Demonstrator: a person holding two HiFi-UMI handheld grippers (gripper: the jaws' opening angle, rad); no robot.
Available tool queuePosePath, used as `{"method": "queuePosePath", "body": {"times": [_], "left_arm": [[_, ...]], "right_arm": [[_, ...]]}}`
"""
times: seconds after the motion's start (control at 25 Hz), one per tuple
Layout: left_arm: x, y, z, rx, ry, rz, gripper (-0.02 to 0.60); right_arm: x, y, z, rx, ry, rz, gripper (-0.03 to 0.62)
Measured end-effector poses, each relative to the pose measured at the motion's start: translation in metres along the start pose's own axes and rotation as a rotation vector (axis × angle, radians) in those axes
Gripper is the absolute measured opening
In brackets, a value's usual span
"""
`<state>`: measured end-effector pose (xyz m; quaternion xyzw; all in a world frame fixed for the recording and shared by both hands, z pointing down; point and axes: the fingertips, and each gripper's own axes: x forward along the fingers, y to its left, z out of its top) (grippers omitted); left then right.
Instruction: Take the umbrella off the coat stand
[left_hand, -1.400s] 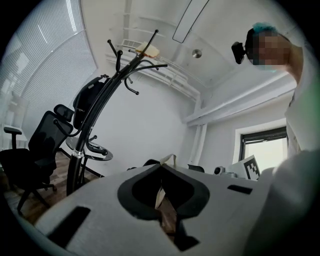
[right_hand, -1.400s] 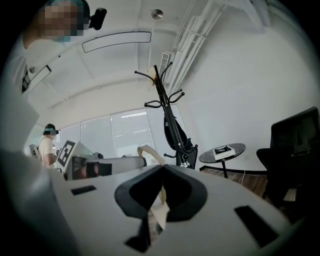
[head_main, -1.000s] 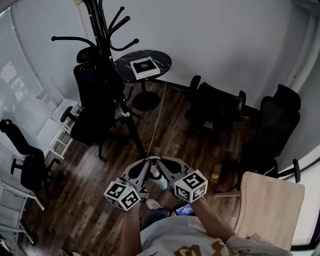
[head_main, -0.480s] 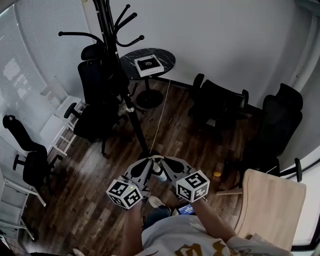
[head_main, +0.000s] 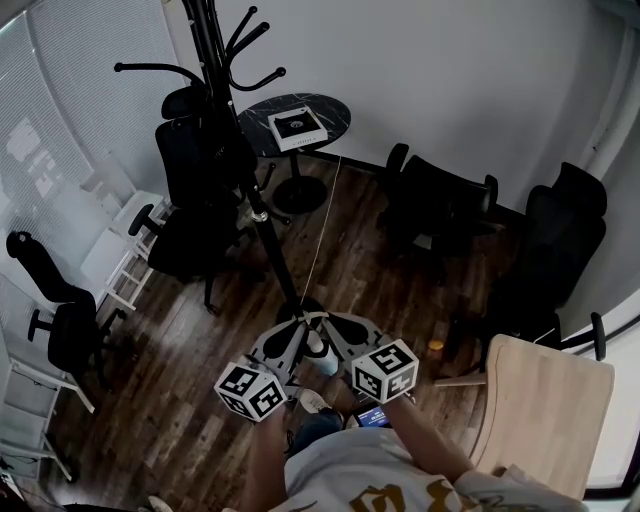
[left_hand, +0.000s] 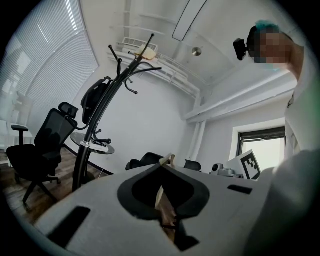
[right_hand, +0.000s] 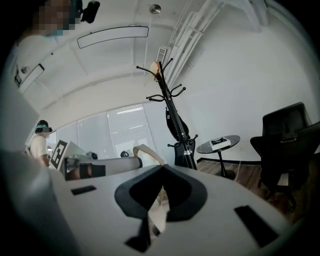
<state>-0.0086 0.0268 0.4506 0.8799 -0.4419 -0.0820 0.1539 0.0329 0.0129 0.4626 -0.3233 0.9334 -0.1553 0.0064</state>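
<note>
The black coat stand (head_main: 262, 222) rises at the upper left of the head view, its curved hooks near the top edge. A dark folded thing that looks like the umbrella (left_hand: 94, 102) hangs high on the stand (left_hand: 85, 150); the right gripper view shows the umbrella (right_hand: 175, 121) against the pole too. In the head view I cannot tell it apart from the black chair behind. My left gripper (head_main: 298, 322) and right gripper (head_main: 326, 322) are held side by side low in front of me, well short of the stand. Both are shut with nothing between the jaws.
A round black table (head_main: 330, 108) with a white box (head_main: 295, 126) stands behind the stand. Black office chairs (head_main: 440, 210) ring the wooden floor. A pale wooden tabletop (head_main: 545, 410) is at my right, white stools (head_main: 115, 255) at the left. A person (right_hand: 37, 145) stands far off.
The stand has shifted a little right and closer in the head view. Both grippers stay shut and together, slightly lower in the picture.
</note>
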Motion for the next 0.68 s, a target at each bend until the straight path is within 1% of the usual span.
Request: {"method": "queuePosePath", "body": {"times": [0.68], "left_arm": [[-0.001, 0.010, 0.009, 0.012, -0.013, 0.016, 0.021]], "right_arm": [[0.006, -0.005, 0.007, -0.013, -0.016, 0.001, 0.017]]}}
